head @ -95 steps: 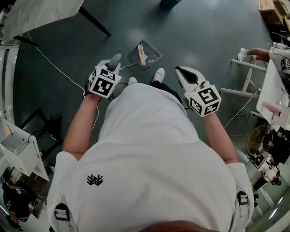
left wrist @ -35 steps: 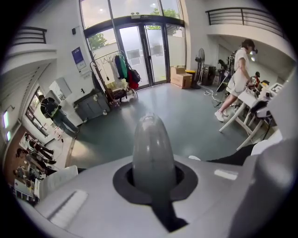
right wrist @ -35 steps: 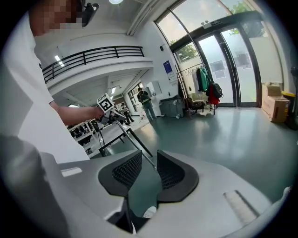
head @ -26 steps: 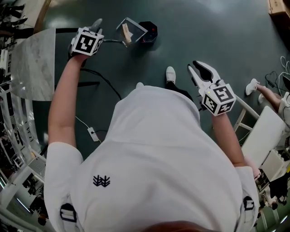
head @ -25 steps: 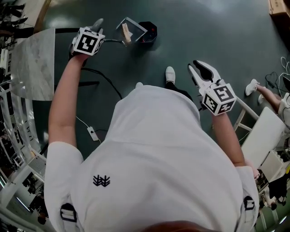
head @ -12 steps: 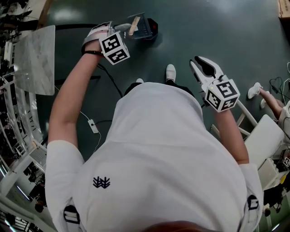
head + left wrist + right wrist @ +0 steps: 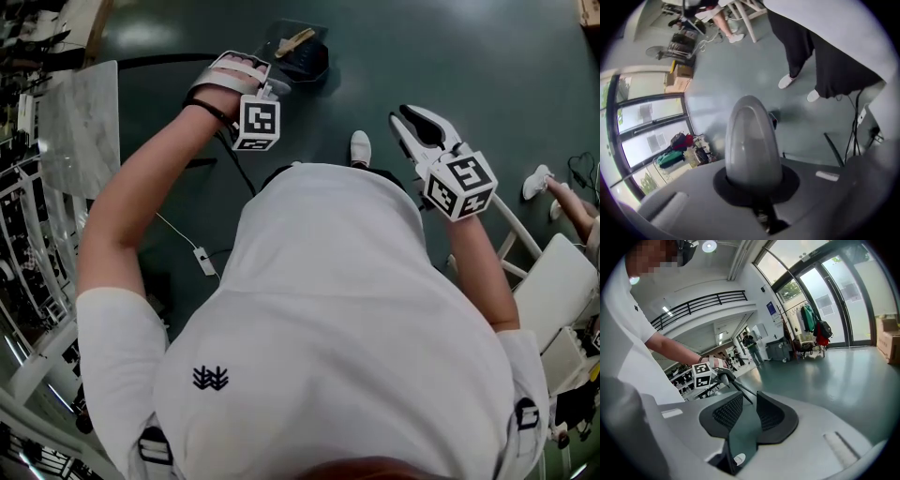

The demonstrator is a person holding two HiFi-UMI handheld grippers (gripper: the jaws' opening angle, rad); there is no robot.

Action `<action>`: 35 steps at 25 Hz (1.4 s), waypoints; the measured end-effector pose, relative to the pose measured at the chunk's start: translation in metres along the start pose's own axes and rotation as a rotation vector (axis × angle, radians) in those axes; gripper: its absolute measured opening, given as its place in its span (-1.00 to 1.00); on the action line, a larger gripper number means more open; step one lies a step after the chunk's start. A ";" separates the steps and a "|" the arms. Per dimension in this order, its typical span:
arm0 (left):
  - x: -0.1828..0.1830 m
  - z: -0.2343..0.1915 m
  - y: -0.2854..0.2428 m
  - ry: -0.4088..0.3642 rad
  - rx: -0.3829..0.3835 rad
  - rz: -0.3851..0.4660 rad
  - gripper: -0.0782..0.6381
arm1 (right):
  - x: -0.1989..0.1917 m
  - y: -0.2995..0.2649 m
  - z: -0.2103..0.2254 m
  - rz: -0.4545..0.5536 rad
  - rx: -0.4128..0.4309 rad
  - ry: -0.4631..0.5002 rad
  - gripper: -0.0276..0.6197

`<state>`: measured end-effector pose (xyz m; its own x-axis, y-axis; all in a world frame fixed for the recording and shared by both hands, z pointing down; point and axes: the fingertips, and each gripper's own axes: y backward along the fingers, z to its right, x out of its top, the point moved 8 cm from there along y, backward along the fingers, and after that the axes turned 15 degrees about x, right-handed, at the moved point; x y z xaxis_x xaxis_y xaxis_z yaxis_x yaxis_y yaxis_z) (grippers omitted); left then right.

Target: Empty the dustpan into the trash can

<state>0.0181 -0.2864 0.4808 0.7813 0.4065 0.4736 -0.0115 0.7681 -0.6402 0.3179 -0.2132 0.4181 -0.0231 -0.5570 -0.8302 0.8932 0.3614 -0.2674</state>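
Dark green floor (image 7: pixel 487 75) lies below. The left gripper (image 7: pixel 265 91) has its jaws clenched on the dustpan (image 7: pixel 281 37) handle (image 7: pixel 752 140), which runs forward to the pan tilted just above the black trash can (image 7: pixel 314 66). The right gripper (image 7: pixel 415 127) is well apart, jaws released and empty.

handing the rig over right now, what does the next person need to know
Left gripper: jaws shut on the rounded handle of the grey dustpan, pan tipped over the small black trash can.
Right gripper: jaws open, empty, at the person's side.
Done: pan is at the can.
To do: pale wooden scrap lies in the pan, not yet dumped; tip further.
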 end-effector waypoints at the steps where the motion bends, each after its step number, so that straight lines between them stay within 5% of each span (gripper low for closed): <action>1: 0.001 0.004 0.002 -0.061 0.001 0.016 -0.63 | -0.001 0.000 0.001 0.003 -0.001 0.000 -0.65; 7: -0.001 0.025 0.015 -0.300 -0.012 0.064 -0.63 | 0.002 -0.002 0.004 0.020 -0.008 0.001 -0.65; 13: 0.005 0.040 0.033 -0.424 -0.008 0.058 -0.63 | 0.001 -0.001 0.003 0.017 0.001 0.005 -0.65; 35: -0.007 0.005 0.017 -0.393 -0.022 -0.093 -0.62 | 0.006 -0.011 -0.003 -0.014 0.048 0.030 -0.65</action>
<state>0.0088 -0.2738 0.4699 0.4801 0.4977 0.7224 0.0645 0.8012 -0.5948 0.3065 -0.2185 0.4148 -0.0483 -0.5385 -0.8413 0.9133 0.3172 -0.2555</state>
